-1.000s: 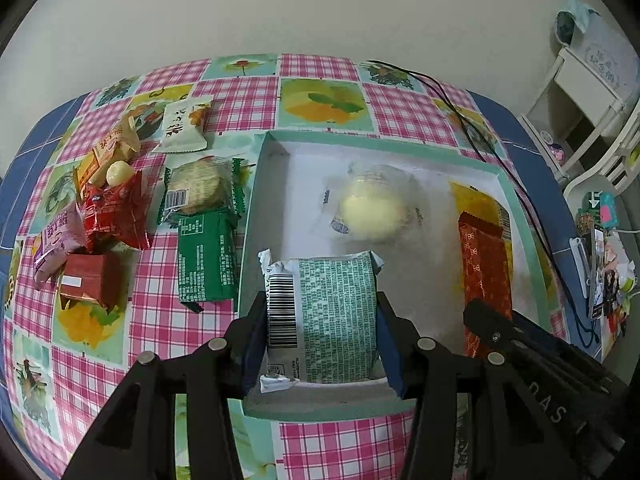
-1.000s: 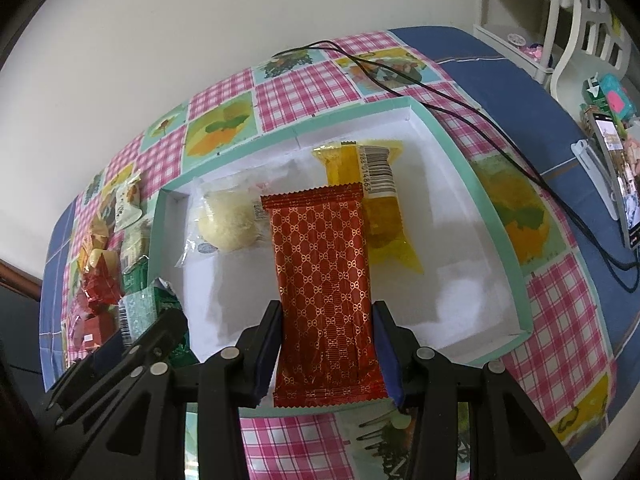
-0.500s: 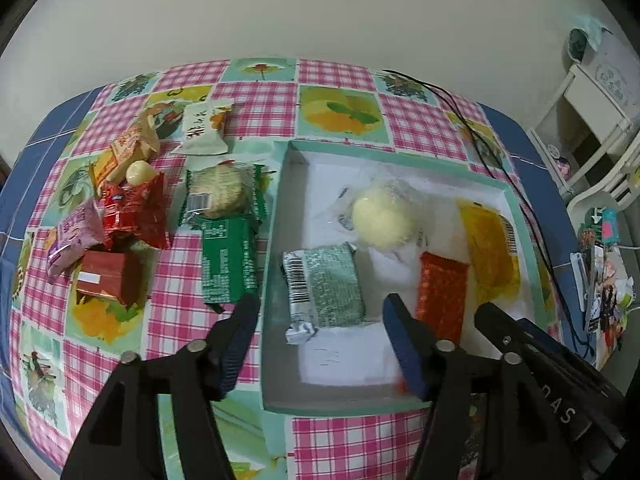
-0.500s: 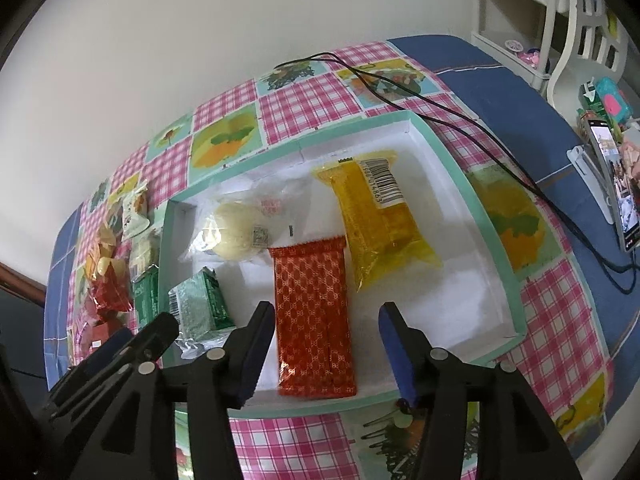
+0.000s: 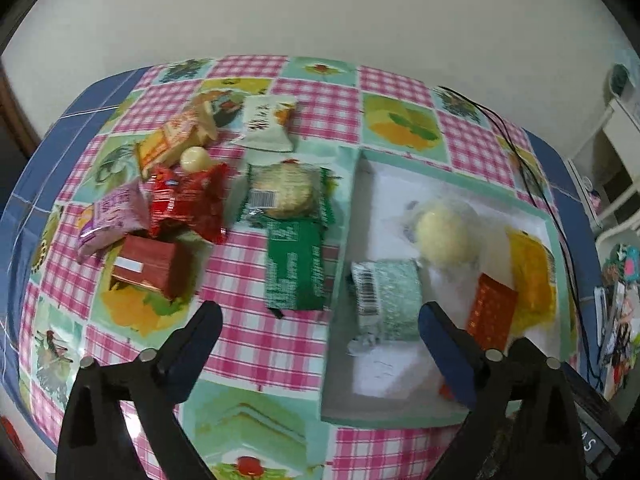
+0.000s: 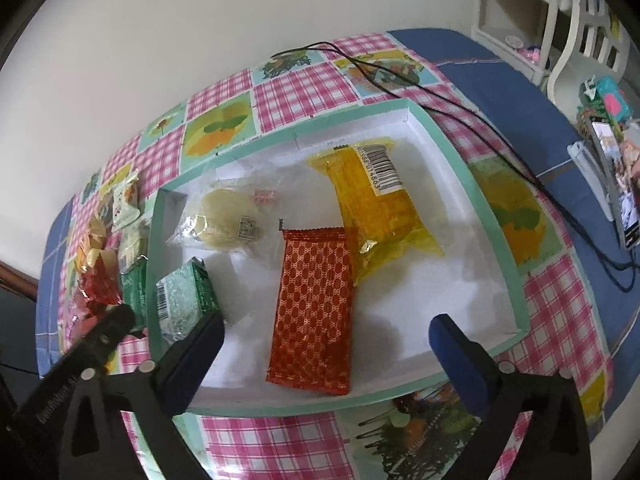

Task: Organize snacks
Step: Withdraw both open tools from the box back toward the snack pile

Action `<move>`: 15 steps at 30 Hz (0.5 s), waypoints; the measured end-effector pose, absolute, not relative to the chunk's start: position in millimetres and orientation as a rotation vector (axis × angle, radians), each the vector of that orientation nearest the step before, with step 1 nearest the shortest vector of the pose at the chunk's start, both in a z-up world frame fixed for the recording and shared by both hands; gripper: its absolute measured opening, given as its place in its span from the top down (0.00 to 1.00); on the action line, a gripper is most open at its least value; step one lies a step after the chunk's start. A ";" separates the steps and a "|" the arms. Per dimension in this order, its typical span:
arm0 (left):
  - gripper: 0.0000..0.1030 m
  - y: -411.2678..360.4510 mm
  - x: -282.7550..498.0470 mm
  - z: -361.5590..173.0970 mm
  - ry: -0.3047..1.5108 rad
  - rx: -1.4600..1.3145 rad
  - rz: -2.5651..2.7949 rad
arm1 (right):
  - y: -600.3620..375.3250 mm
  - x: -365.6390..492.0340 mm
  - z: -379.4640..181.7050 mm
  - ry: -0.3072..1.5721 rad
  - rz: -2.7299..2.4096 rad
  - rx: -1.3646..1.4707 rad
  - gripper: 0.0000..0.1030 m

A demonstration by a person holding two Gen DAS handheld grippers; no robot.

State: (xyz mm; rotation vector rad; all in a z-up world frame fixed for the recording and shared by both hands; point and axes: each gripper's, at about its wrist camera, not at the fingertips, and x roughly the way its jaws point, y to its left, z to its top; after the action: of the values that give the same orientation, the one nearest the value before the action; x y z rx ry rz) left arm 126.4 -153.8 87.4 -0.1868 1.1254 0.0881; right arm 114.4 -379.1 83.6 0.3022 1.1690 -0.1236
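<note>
Right wrist view: four packets, including the red patterned foil wrapper (image 6: 312, 312), lie inside the shallow white mint-rimmed box (image 6: 496, 216); both grippers' jaws have just spread wide, empty; left of the box about eight snacks wait.

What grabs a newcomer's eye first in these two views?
The shallow teal-rimmed box on the pink checked tablecloth, holding four snacks: a red patterned packet in the middle, a yellow packet partly under it, a pale round bun and a green packet at the left. Left of the box sits a heap of unsorted snacks. Both the left claw and right claw have just opened wide, holding nothing.
</note>
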 end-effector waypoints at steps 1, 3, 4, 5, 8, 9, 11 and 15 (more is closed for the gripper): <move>0.01 -150.5 126.3 87.2 1.123 -0.191 0.100 | -378.1 114.1 83.7 1.169 -0.127 0.295 0.00; 0.00 -144.4 126.1 86.4 1.120 -0.195 0.119 | -377.3 113.7 83.5 1.169 -0.129 0.292 0.00; 0.00 -141.8 126.3 85.8 1.120 -0.194 0.127 | -376.9 113.7 83.4 1.169 -0.129 0.292 0.00; 0.00 -140.2 126.3 85.4 1.120 -0.190 0.133 | -376.3 113.6 83.5 1.169 -0.127 0.289 0.00; 0.00 -135.3 125.8 83.3 1.128 -0.183 0.144 | -374.1 114.5 84.8 1.168 -0.134 0.270 0.00; 0.00 -133.7 125.6 82.3 1.135 -0.183 0.145 | -372.9 114.6 85.2 1.169 -0.135 0.263 0.00; 0.00 -131.5 125.5 81.9 1.143 -0.180 0.149 | -370.3 114.6 85.3 1.171 -0.135 0.254 0.00; 0.00 -124.4 124.9 83.6 1.144 -0.177 0.150 | -362.3 114.2 83.9 1.186 -0.134 0.242 0.00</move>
State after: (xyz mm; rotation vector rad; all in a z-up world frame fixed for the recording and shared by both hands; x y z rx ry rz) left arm 124.9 -124.4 83.6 -0.1770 1.1442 0.1502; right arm 114.2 -362.3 83.9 0.2422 1.1862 -0.1337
